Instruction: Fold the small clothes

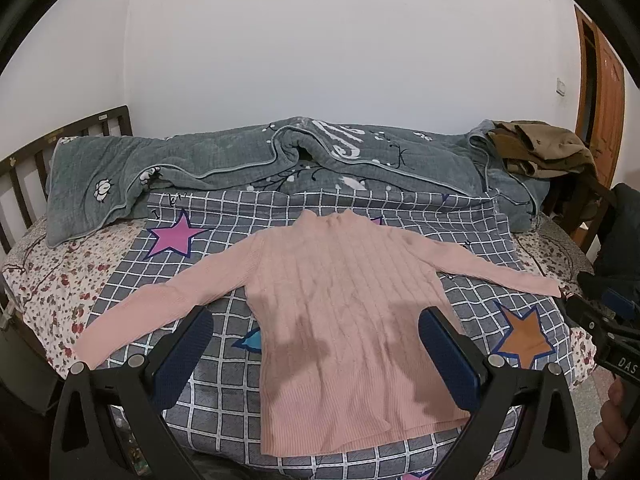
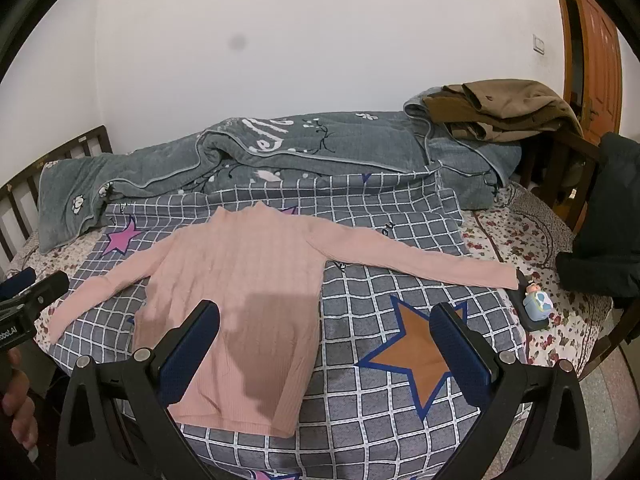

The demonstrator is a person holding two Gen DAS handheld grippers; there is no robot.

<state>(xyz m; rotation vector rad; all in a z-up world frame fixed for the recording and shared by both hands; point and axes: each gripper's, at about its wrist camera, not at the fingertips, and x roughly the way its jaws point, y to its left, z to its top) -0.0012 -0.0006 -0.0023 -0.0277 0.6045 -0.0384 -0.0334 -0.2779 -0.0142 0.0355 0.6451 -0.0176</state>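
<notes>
A small pink ribbed sweater (image 1: 340, 300) (image 2: 240, 280) lies flat and face up on a grey checked cloth (image 1: 472, 216) (image 2: 380, 232), both sleeves spread out sideways, collar toward the wall. My left gripper (image 1: 316, 344) hovers open above the sweater's lower body, its blue pads (image 1: 184, 356) wide apart and holding nothing. My right gripper (image 2: 326, 340) is open too, above the sweater's right hem side and an orange star print (image 2: 416, 356). Each gripper shows at the edge of the other's view, held by a hand (image 1: 612, 436) (image 2: 20, 412).
A rumpled grey quilt (image 1: 248, 160) (image 2: 280, 148) runs along the wall, with brown clothes (image 1: 544, 148) (image 2: 504, 112) piled on its right end. A small toy on a dark phone (image 2: 538, 308) lies past the right cuff. A dark garment (image 2: 612, 220) hangs at the right. A wooden headboard (image 1: 24, 164) stands left.
</notes>
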